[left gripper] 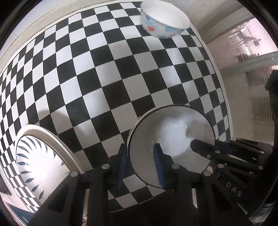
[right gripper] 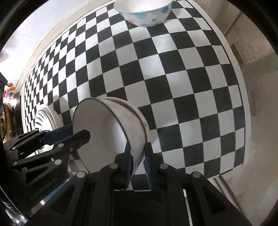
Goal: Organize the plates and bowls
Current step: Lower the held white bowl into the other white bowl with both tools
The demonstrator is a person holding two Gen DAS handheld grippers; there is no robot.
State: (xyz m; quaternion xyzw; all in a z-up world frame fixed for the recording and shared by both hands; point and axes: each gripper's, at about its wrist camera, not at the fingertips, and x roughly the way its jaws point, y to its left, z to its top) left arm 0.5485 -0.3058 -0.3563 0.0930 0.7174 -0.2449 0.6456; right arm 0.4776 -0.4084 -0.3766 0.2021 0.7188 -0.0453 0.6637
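A plain white bowl (left gripper: 172, 139) with a dark rim is held tilted above the checkered table; it also shows in the right wrist view (right gripper: 107, 132). My left gripper (left gripper: 141, 160) is shut on its near rim, one pad inside and one outside. My right gripper (right gripper: 138, 157) is shut on the opposite rim the same way. Each gripper shows in the other's view, the right one (left gripper: 208, 149) and the left one (right gripper: 69, 133). A white bowl with blue and red hearts (left gripper: 163, 19) stands at the far edge, also in the right wrist view (right gripper: 144, 12). A leaf-patterned plate (left gripper: 40, 161) lies at the left.
The black-and-white checkered cloth (left gripper: 104, 78) covers the table; its right edge (right gripper: 243, 104) drops to the floor. The plate also shows at the left in the right wrist view (right gripper: 43, 120), stacked with another. Shelving stands at the far left (right gripper: 7, 97).
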